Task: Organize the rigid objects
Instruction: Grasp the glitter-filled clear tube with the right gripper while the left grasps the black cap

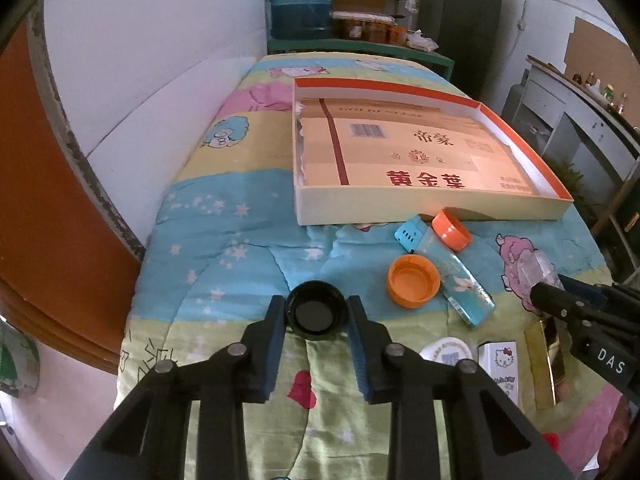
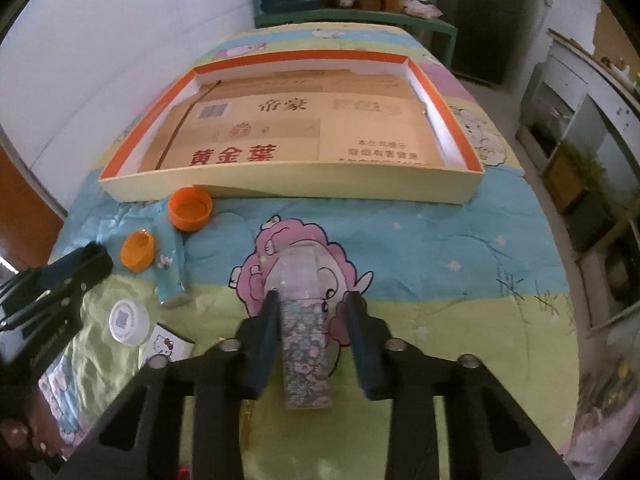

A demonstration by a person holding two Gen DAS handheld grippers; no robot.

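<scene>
Alignment governs my next move: the clear patterned bottle point(image 2: 306, 320) lies lengthwise between my right gripper point(image 2: 314, 312) fingers, released and not clamping, near the quilt's front edge. My left gripper point(image 1: 316, 316), also unclenched, brackets the black cap point(image 1: 315, 314); the cardboard tray point(image 1: 436, 210) lies ahead.

A black cap point(image 1: 314, 314), two orange caps point(image 1: 413, 281) point(image 1: 451, 229) and a turquoise floral-printed tube point(image 1: 452, 272) were recorded. An orange-rimmed cream tray point(image 1: 420, 210) and a clear flower-patterned bottle point(image 2: 305, 328) were noted on a cartoon-printed quilt point(image 1: 224, 240).
</scene>
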